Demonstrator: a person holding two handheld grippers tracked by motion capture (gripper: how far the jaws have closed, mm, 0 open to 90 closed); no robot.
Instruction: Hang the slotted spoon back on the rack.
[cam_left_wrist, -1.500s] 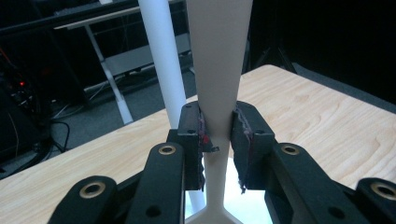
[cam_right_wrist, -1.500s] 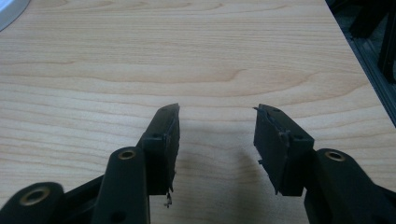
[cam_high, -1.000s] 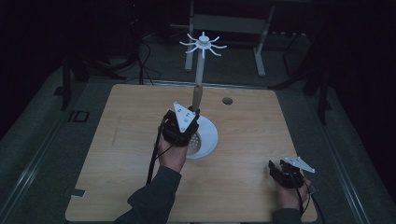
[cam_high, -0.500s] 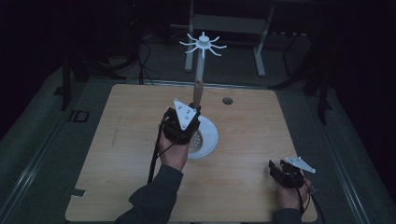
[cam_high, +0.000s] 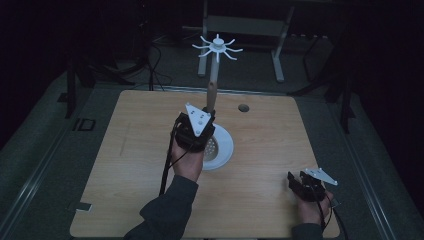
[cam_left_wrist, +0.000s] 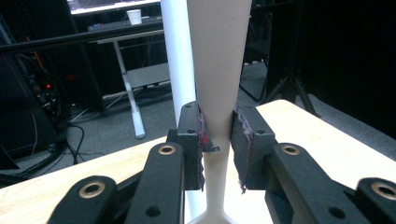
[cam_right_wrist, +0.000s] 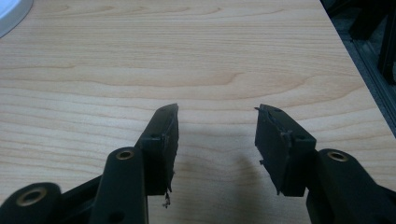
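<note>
A pale wooden tabletop (cam_high: 130, 150) sits in a dark room. At its five o'clock edge the right gripper (cam_right_wrist: 216, 122) rests with jaws spread, nothing between them. Near the centre, the left gripper (cam_left_wrist: 218, 135) is clamped on the tan, tapering stem (cam_left_wrist: 215, 70) of an upright stand, just above its white round base (cam_high: 222, 147). Its white spoked top (cam_high: 218, 47) rises toward twelve o'clock.

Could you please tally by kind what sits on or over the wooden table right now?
Grippers: 2, left gripper and right gripper.
White stand with round base: 1.
Beige tapered pole, clamped in the left jaws: 1.
Total: 4.
</note>
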